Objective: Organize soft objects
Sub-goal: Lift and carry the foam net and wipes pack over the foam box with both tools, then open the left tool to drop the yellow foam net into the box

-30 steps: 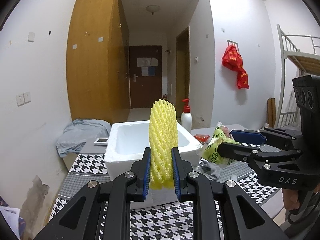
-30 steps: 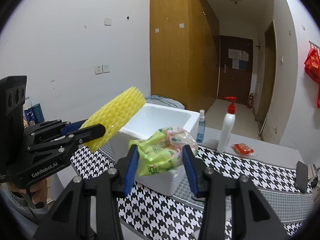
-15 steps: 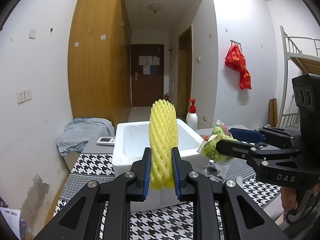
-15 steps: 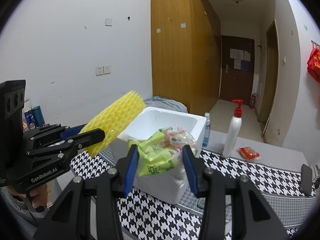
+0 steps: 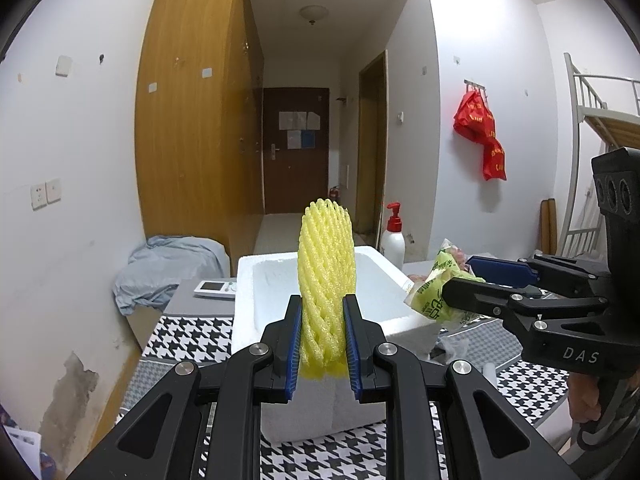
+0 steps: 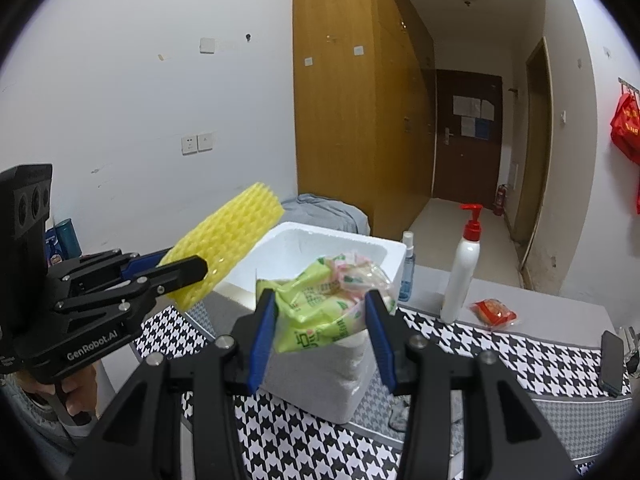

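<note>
Now both grippers [image 5: 323,344] [image 6: 320,334] tilt slightly downward, loaded.

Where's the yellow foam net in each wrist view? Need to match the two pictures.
Left wrist: yellow foam net stands upright at centre, pinched between the left tongs, in front of the white foam box.
Right wrist: same net at left of centre, tilted up to the right, sticking out of the left tongs.
Shared landmark: red-capped pump bottle behind the box.
</note>
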{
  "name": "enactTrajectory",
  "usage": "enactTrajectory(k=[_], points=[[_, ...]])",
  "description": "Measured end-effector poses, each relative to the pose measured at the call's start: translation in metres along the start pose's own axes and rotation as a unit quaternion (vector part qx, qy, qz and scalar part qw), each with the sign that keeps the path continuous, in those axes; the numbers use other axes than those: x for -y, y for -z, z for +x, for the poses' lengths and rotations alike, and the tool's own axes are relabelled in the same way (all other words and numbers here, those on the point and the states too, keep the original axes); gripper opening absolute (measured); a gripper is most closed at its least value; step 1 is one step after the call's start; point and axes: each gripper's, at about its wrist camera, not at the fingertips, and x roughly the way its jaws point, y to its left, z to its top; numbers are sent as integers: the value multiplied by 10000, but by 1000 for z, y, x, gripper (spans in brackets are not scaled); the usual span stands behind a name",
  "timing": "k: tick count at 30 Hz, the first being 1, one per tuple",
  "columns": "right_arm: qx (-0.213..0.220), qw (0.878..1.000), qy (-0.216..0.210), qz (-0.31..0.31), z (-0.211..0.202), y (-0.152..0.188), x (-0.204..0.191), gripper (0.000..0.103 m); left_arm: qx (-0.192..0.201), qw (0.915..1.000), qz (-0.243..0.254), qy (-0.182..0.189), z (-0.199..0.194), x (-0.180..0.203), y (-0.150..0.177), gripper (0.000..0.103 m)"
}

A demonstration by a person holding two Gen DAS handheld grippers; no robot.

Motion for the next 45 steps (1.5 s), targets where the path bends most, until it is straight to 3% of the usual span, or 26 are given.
enactTrajectory(k=[26, 45], points=[[-85, 9993, 281, 229, 19, -10, 20, 49, -352, 9991, 29, 239, 60, -10, -18, 21], [-101, 9985, 442, 319, 14, -6, 29, 49, -705, 9974, -55, 157, 99, -16, -19, 21]])
